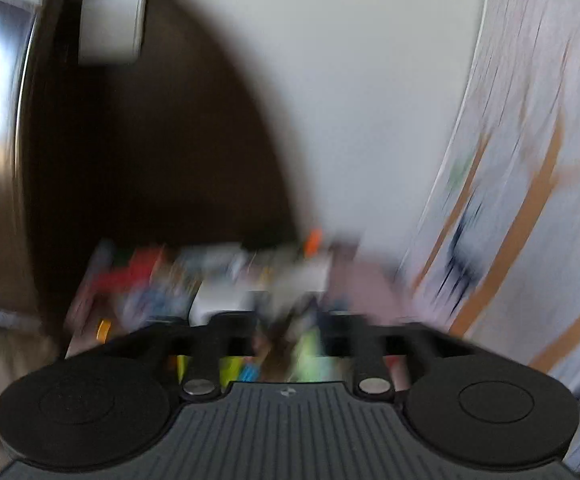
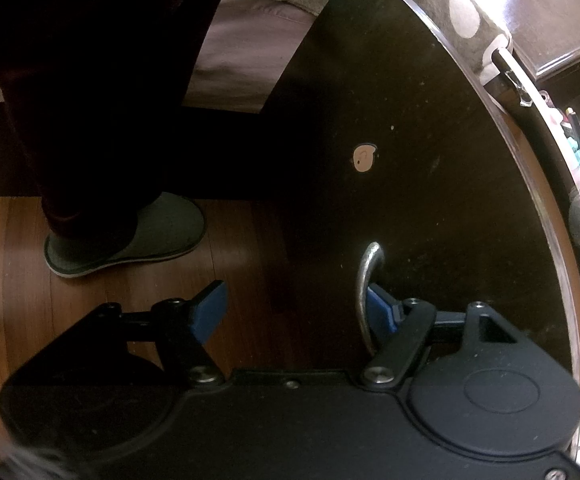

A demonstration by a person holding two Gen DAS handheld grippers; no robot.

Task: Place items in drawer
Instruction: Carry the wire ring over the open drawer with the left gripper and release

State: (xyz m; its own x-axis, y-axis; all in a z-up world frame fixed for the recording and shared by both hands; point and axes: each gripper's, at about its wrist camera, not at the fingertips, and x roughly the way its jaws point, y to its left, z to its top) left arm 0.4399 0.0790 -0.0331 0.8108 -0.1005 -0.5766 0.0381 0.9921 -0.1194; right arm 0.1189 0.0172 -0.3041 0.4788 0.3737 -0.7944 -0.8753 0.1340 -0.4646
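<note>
Hooking my right tongs (image 2: 294, 312) behind the curved metal handle (image 2: 366, 292) of the dark, glossy drawer front (image 2: 410, 160), I judge this is the opening or closing step. The jaws are spread wide, one blue pad (image 2: 378, 308) tucked behind the handle, clamping nothing. Next comes a steady straight pull or push. My left tongs (image 1: 286, 320) are blurred; I cannot tell their state. Colourful items (image 1: 210, 276) smear ahead of them, seemingly in the drawer.

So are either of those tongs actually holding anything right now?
The right tongs are open, one finger hooked behind the drawer's metal handle, not clamped. The left view is too blurred to tell.
</note>
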